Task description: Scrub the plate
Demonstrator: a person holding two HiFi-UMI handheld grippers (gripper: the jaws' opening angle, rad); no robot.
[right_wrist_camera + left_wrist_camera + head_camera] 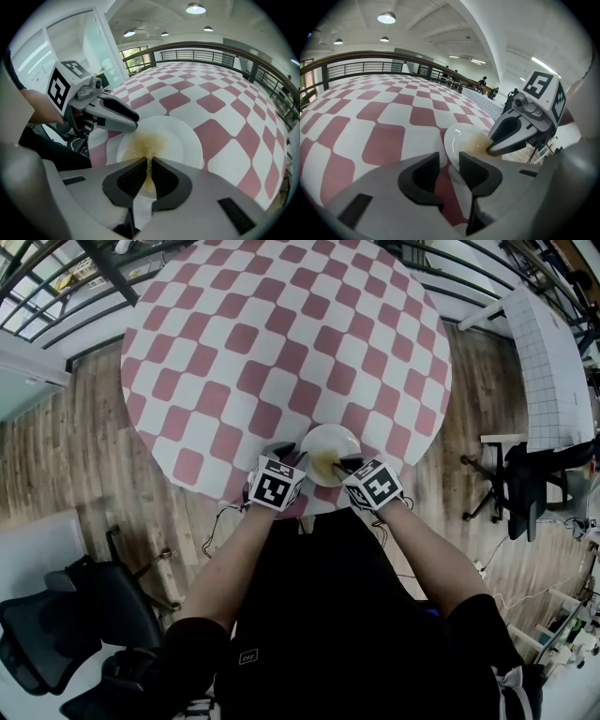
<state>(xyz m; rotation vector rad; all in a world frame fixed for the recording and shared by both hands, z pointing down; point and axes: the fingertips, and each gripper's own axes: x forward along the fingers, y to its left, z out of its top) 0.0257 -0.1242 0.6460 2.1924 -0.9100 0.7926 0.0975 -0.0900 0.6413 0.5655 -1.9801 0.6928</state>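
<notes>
While your left gripper [449,165] is pinching the round white plate [183,140] by its rim, your right gripper [149,165] is scrubbing with a tightly clamped yellowish mesh pad [147,143]; next, sweep outward.

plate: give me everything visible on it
The plate is white, round, shallow and glossy like ceramic, resting at the near edge of the checked table. A yellow-brown smear covers its near part. The left gripper clamps its rim; the right gripper presses a thin yellowish pad onto the smear.
</notes>
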